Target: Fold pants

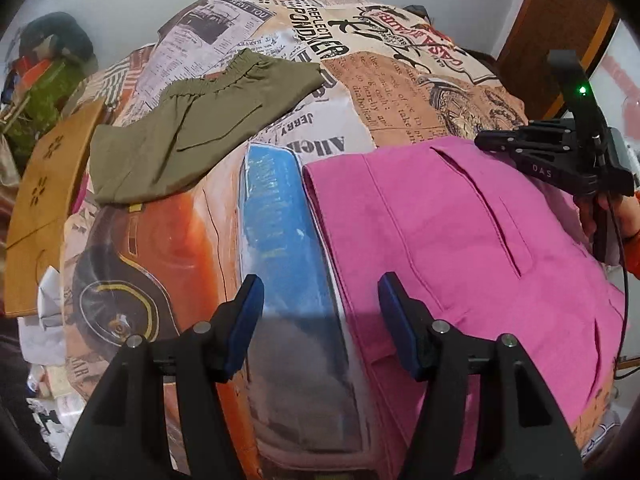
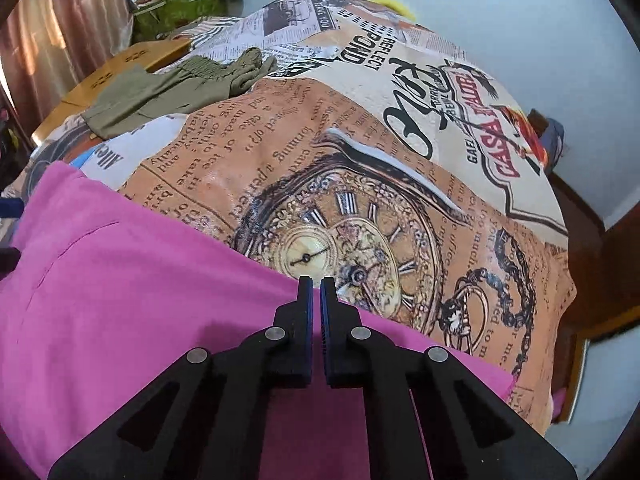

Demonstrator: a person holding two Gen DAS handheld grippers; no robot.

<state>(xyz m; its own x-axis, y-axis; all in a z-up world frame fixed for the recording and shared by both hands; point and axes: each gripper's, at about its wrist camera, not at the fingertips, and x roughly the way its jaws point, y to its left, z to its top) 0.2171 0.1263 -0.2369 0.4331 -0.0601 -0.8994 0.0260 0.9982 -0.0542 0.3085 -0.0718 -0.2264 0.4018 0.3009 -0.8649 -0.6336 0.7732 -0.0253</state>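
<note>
Pink pants [image 1: 460, 240] lie folded flat on a table covered by a printed cloth [image 1: 400, 92]. My left gripper [image 1: 320, 320] is open and empty, hovering over the pants' left edge. My right gripper [image 2: 316, 292] is shut, with nothing visible between its fingers, and sits above the far edge of the pink pants [image 2: 120, 300]; it also shows in the left wrist view [image 1: 492, 142] at the pants' far right corner. Olive green pants [image 1: 192, 128] lie folded at the far left of the table and also show in the right wrist view [image 2: 168, 88].
A wooden board [image 1: 44, 208] leans at the table's left edge. Clutter and a green bag [image 2: 180, 8] sit beyond the table at the back left. A wooden door frame [image 1: 560, 28] stands at the right. A white wall lies behind.
</note>
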